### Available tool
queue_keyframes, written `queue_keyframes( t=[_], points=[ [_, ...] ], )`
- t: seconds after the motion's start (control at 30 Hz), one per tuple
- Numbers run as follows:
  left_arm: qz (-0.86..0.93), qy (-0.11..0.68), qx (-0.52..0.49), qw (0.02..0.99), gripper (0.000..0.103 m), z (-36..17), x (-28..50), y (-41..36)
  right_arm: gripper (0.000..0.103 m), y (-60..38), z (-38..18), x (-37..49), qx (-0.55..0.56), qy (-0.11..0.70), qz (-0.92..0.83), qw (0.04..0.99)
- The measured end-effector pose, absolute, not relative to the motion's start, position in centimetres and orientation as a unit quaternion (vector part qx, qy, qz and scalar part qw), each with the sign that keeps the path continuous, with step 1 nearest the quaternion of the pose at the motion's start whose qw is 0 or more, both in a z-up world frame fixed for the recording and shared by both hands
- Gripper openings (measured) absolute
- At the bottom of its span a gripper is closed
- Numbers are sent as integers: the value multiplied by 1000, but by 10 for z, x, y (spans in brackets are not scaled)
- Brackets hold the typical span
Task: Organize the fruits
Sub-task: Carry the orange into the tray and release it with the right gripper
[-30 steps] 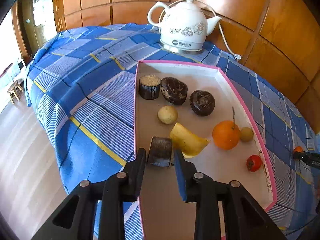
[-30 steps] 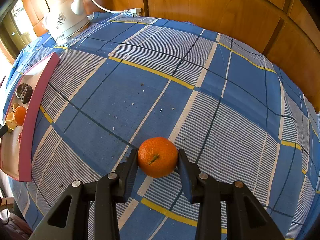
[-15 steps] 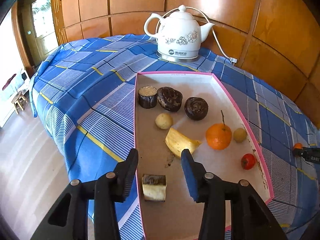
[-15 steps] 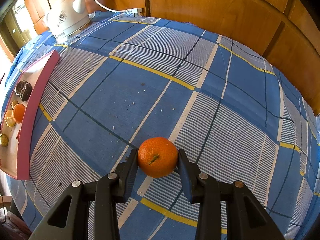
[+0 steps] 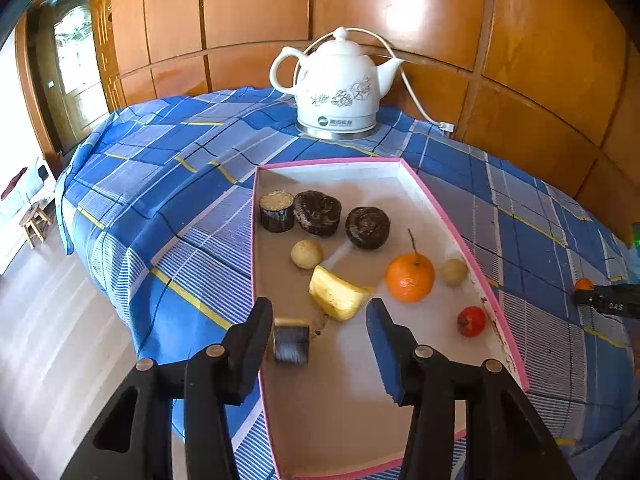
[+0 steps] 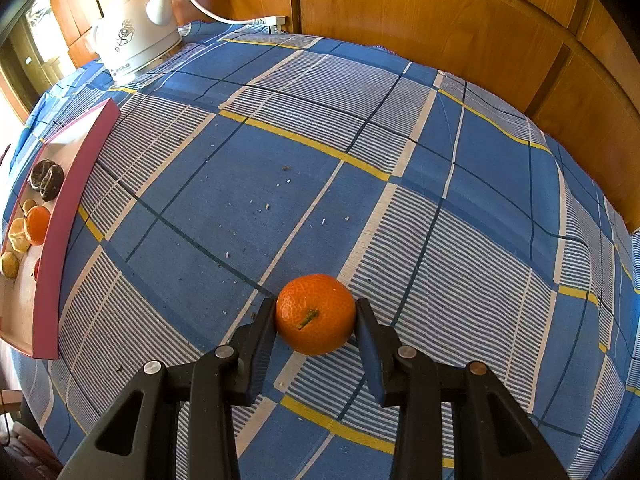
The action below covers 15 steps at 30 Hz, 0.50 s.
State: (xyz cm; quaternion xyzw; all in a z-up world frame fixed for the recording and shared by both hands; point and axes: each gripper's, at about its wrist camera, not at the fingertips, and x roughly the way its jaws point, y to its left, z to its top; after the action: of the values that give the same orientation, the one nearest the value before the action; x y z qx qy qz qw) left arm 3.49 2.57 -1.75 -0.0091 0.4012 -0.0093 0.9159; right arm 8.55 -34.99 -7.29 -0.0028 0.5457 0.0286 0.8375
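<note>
A pink-rimmed white tray [image 5: 440,208] lies on the blue plaid cloth. It holds three dark round pieces, a stemmed orange [image 5: 410,282], a yellow wedge [image 5: 336,298], two pale small fruits and a small red fruit [image 5: 472,321]. A dark cylinder piece [image 5: 291,340] lies on the tray floor between my left gripper's [image 5: 320,336] fingers, untouched; the jaws are opening. My right gripper [image 6: 315,316] is shut on a tangerine [image 6: 315,314] that rests on the cloth. The tray [image 6: 60,240] shows at the far left of the right wrist view.
A white electric kettle [image 5: 340,88] with its cord stands behind the tray against the wooden wall panels. The table edge and the floor drop away on the left. Crumbs dot the cloth [image 6: 360,180] ahead of the right gripper.
My left gripper let go of the dark cylinder piece, which now lies on the tray, then spread its jaws and drew back upward. The right gripper and tangerine have not moved.
</note>
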Motion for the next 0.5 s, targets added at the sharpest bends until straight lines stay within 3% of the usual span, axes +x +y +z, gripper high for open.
queue_keyframes(
  t=[0.5],
  points=[
    [-18,394,-7,919,53,-12,31,19,39,-350,-73,86,-3,545,30,838]
  ],
)
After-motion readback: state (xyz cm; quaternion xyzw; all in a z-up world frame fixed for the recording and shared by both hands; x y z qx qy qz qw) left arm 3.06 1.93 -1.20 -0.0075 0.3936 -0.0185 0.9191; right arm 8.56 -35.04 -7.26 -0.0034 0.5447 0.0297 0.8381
